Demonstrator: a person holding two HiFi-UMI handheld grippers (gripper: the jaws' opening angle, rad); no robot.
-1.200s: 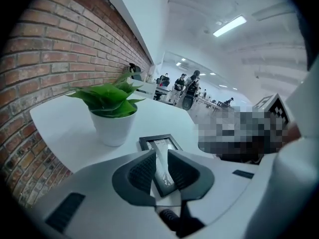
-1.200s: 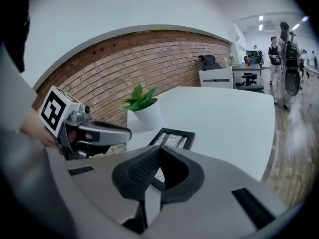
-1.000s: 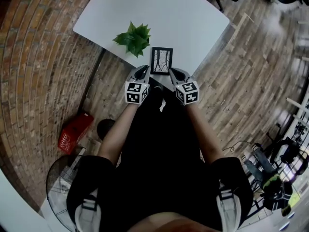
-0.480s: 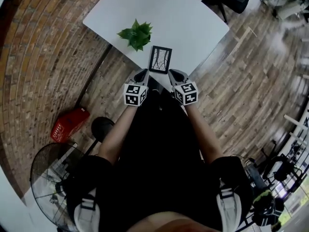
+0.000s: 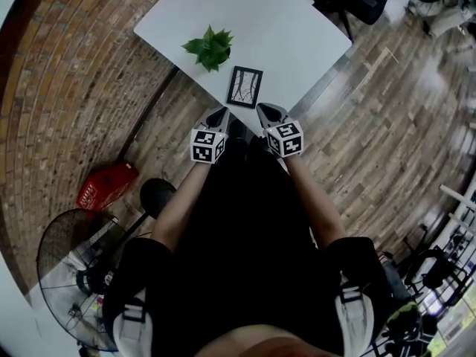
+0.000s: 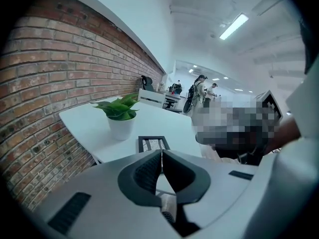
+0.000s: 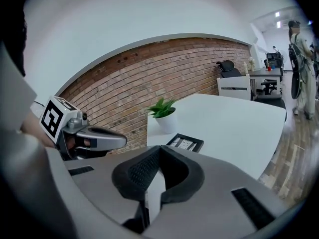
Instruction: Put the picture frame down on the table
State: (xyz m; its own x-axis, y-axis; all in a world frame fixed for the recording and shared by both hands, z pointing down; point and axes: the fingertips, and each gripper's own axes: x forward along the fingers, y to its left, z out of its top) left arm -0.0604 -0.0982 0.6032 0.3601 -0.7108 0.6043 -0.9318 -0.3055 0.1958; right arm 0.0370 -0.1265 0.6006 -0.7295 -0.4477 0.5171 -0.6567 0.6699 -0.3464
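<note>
The picture frame [image 5: 245, 87] is lying flat on the table [image 5: 282, 28] near its front edge, beside the plant [image 5: 210, 48], needing no support. The left gripper [image 5: 221, 113] and right gripper [image 5: 263, 110] are hovering just short of it, jaws together and empty, so placement is judged complete.

- No word, number or brand name can be read anywhere.
- The left cube [image 5: 207, 145] on the left gripper [image 5: 220, 113] and the right cube [image 5: 285, 139] on the right gripper [image 5: 265, 111] bear black-and-white square markers only, no letters.
- The picture frame [image 5: 245, 86] on the bench [image 5: 282, 28] shows dark lines; any writing is too small to tell.
</note>
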